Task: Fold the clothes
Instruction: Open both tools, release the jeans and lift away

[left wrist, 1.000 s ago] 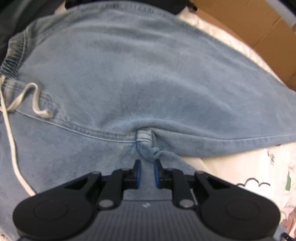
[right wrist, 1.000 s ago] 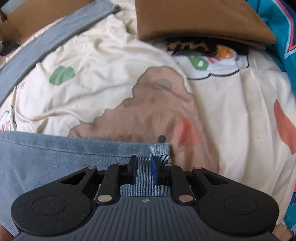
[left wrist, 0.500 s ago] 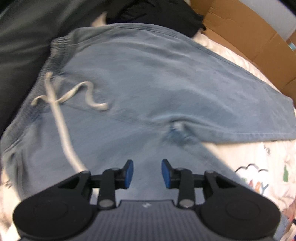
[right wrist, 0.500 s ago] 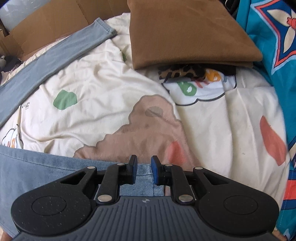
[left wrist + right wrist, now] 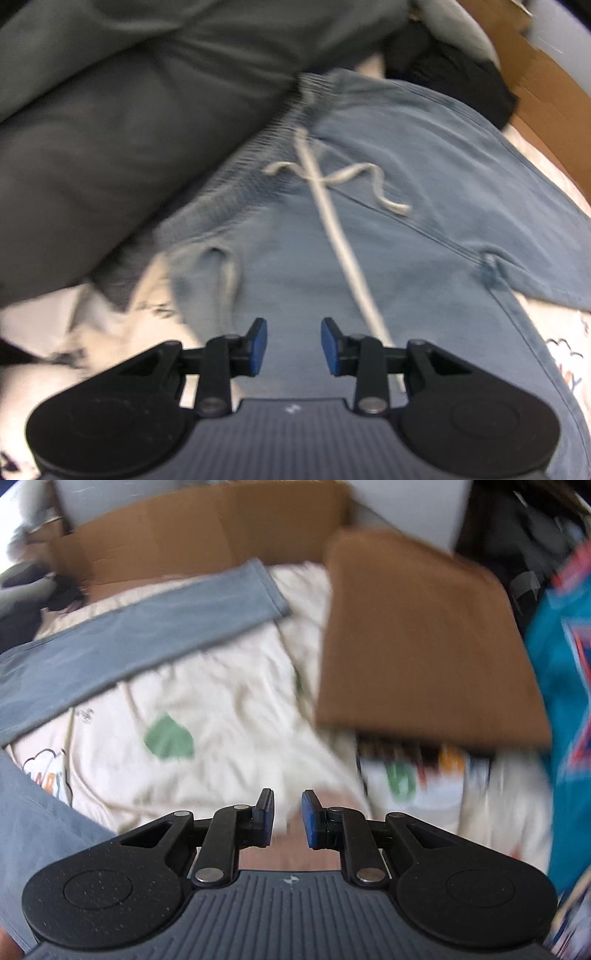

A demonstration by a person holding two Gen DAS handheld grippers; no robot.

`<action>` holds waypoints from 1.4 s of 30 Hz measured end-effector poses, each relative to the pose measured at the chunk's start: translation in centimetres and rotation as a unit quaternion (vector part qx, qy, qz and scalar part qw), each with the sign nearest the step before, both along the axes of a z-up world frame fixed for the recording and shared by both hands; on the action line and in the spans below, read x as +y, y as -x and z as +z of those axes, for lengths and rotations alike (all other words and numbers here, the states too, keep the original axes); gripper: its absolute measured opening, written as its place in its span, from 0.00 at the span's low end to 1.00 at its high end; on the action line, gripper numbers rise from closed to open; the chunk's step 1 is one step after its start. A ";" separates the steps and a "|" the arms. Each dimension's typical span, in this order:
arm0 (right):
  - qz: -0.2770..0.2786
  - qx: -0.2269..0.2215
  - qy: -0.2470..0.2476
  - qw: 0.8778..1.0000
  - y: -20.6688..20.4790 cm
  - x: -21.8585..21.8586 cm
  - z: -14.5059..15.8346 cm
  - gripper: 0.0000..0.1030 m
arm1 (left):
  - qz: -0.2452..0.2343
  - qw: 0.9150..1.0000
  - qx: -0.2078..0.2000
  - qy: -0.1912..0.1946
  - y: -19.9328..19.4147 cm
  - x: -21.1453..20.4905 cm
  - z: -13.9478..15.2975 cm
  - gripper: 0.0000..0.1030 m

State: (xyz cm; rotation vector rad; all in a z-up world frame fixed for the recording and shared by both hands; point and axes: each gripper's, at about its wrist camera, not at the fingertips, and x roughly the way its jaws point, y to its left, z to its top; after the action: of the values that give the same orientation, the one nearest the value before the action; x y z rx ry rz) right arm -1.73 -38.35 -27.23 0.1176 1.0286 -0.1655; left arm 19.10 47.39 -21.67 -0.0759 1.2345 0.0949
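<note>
the blue denim trousers (image 5: 388, 206) lie spread on the printed bed sheet (image 5: 229, 686), waistband toward its pillow edge; left gripper (image 5: 293, 347) and right gripper (image 5: 287, 819) both released, empty; risk: the loose drawstring (image 5: 343, 251) snagging a jaw

Light-blue drawstring trousers (image 5: 388, 229) lie spread flat.

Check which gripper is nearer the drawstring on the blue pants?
Left. The left gripper hangs open just above the pants, the drawstring passing beside its right finger. The right gripper is over the printed sheet, with no drawstring in its view.
</note>
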 end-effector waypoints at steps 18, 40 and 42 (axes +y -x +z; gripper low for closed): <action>0.177 -0.103 0.042 0.978 -12.9 8.0 15.1 0.32 | 0.115 0.991 -0.036 0.059 1.2 6.6 -1.8 0.08; 0.204 -0.071 -0.005 0.976 -10.8 16.5 11.7 0.34 | 0.137 0.990 0.043 0.002 -1.5 8.4 -10.7 0.24; 0.200 -0.069 -0.010 0.977 -10.9 16.8 11.5 0.34 | 0.131 0.990 0.047 -0.011 -1.7 8.0 -10.8 0.25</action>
State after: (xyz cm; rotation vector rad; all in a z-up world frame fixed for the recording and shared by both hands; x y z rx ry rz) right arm 9.16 -21.54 -15.75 -0.0603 0.8961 0.2171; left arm 20.77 55.36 -32.48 -0.2167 1.3125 0.3437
